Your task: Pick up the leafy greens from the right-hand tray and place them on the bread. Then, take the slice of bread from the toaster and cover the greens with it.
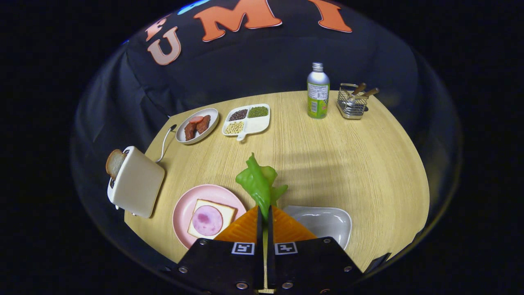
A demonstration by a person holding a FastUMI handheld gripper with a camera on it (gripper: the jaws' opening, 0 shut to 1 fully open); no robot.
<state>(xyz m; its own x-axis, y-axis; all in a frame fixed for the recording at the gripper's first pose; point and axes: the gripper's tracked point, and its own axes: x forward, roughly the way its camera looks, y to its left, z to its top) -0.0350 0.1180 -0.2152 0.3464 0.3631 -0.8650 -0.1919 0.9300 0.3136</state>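
Two orange fingers of the tool are pressed almost together, pinching the stem end of the leafy greens. The greens stick up and forward from the fingertips, lifted above the worktop.

Just right of the fingers sits a pale grey tray, close to the worktop's near edge. Just left of the fingers is a pink plate holding a slice of bread topped with a round pink slice of ham. Left of the plate, right at the worktop's left edge, stands a cream toaster with a second slice of toast poking out of its slot.

Beyond the greens lies a broad stretch of bare light wood-grain surface, widest toward the right side. At the far side, left to right: a spoon, an oval dish of sausage pieces, and a white divided dish with dark, green and pale beans. Farther right, near the far edge, stand a silver bottle with a green label, its print too small to read, and a wire basket holding wooden-handled utensils.

Black cloth closes off the space behind the worktop.
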